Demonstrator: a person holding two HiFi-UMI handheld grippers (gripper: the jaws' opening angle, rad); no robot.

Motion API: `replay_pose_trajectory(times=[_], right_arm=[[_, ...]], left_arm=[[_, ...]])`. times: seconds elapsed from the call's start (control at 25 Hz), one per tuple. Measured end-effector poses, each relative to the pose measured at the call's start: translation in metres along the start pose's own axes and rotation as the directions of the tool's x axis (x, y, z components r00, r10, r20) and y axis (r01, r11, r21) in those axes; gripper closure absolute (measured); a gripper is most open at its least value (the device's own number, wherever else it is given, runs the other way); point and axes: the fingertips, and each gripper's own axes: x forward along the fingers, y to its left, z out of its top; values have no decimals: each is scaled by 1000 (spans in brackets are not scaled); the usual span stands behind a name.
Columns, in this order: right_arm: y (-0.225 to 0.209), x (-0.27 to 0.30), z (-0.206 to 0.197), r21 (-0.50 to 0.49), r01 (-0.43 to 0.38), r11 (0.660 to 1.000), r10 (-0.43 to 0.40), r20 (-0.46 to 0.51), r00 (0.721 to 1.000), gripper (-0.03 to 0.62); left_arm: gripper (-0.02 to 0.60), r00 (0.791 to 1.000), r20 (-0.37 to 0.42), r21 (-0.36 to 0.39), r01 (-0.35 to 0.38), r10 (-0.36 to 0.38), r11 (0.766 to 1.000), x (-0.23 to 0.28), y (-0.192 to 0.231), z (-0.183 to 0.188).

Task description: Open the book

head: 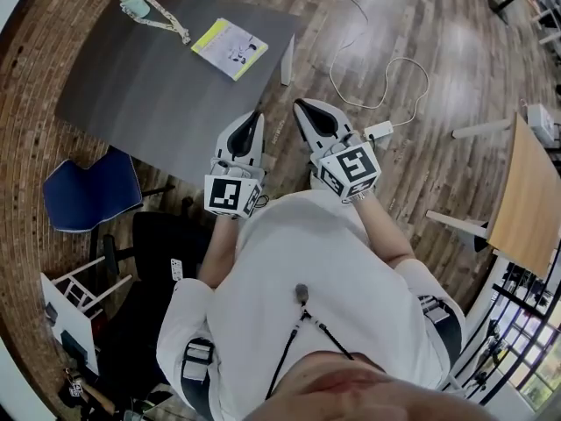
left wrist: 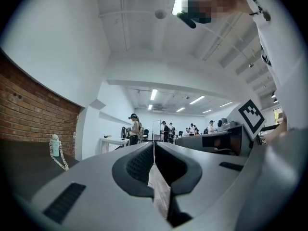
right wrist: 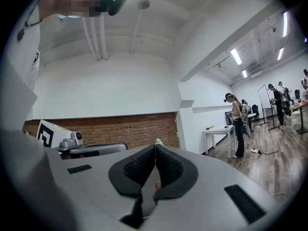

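A closed book [head: 229, 48] with a white and yellow cover lies on the far right part of the dark grey table [head: 149, 86]. Both grippers are held close to the person's chest, short of the table's near edge. My left gripper [head: 256, 115] is shut with nothing between its jaws, its tips pointing toward the table. My right gripper [head: 302, 105] is shut and empty too, beside the left one. In the left gripper view my left gripper [left wrist: 154, 144] shows jaws pressed together; in the right gripper view my right gripper [right wrist: 155, 146] likewise.
A pale green bottle [head: 134, 5] with a braided strap [head: 166, 21] lies at the table's far left corner. A blue chair [head: 88, 191] stands left of me. A white cable [head: 379, 77] and power strip [head: 379, 131] lie on the wooden floor. A wooden desk [head: 530, 200] is at right.
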Motion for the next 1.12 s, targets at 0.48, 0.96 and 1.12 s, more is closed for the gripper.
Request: replay_pose_trajectory(times=[0.48,0.96,1.12], right_arm=[[-110,44,25,-6,-80,997,80,-15,997,557],[-235,69,41,7,-164,986,164,-24,986,557],[-269,81,42,28,-190,981,191,-35,981,557]], left_arm=[[554,997,-4,1,-72,72,997,119,6,1],[554,979,-7,13,-202,202,979,237,3,-6],[554,970,-29,22,-242,243,970,266,1,-11]])
